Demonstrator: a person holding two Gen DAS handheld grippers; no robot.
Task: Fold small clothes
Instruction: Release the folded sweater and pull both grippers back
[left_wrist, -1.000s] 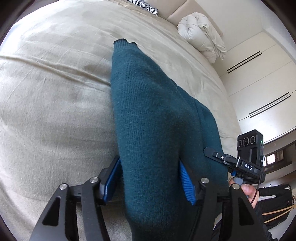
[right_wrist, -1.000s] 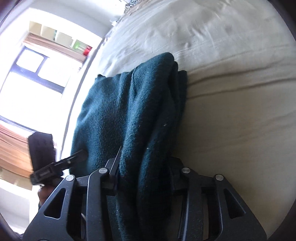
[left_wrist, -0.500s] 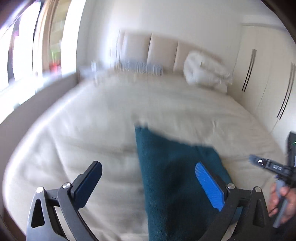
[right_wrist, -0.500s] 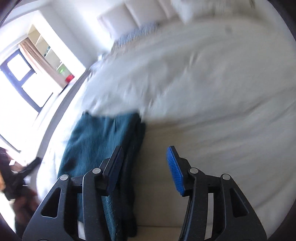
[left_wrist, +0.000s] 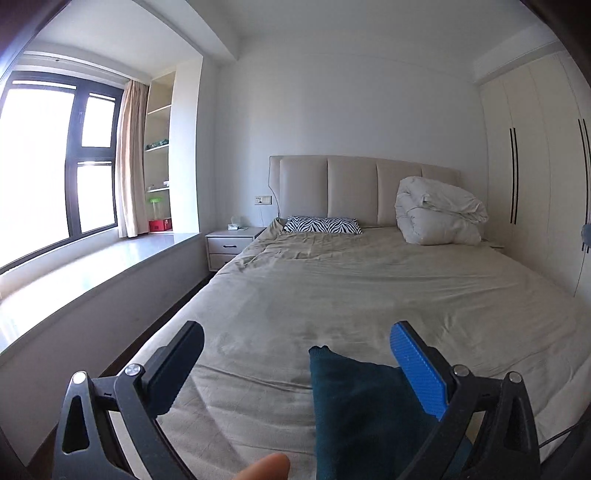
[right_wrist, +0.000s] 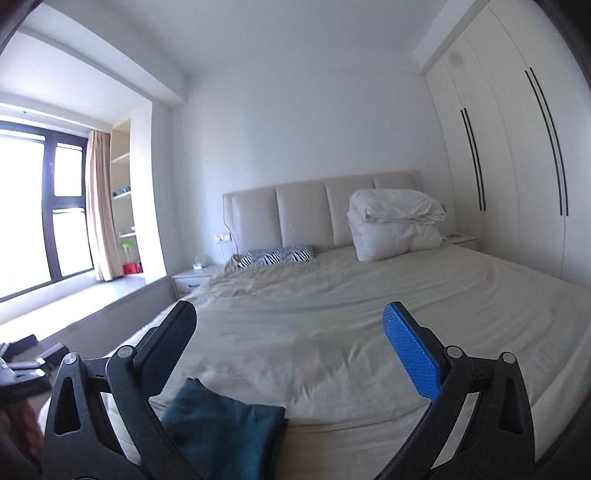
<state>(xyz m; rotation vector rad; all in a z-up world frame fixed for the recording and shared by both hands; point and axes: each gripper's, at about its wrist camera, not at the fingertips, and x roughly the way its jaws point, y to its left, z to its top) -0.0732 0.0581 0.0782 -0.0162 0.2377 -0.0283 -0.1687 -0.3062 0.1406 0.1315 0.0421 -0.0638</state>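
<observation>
The folded dark teal knitted garment (left_wrist: 354, 413) is seen at the bottom of both wrist views, lying flat on the beige sheet of the bed (left_wrist: 332, 295) near its foot edge. In the left wrist view it sits lower centre to lower right, partly behind the blue-padded finger, its long axis running from the bottom of the frame up toward the padded headboard. In the right wrist view the same garment (right_wrist: 225, 432) is found at lower left, behind the black finger.

The left tongs (left_wrist: 295, 369) are spread fully, nothing between the pads; the right tongs (right_wrist: 291, 350) have just been opening and are likewise wide with nothing held (only bare sheet shows in the gap).

Both tongs are judged to be raised clear of the cloth and aimed across the bed, so the garment lies below and between them, with neither hand clearly nearer. Any next reach would have to be made downward and inward.

A white rolled duvet (left_wrist: 439, 214) and a zebra-striped pillow (left_wrist: 321, 225) rest far off by the headboard.
</observation>
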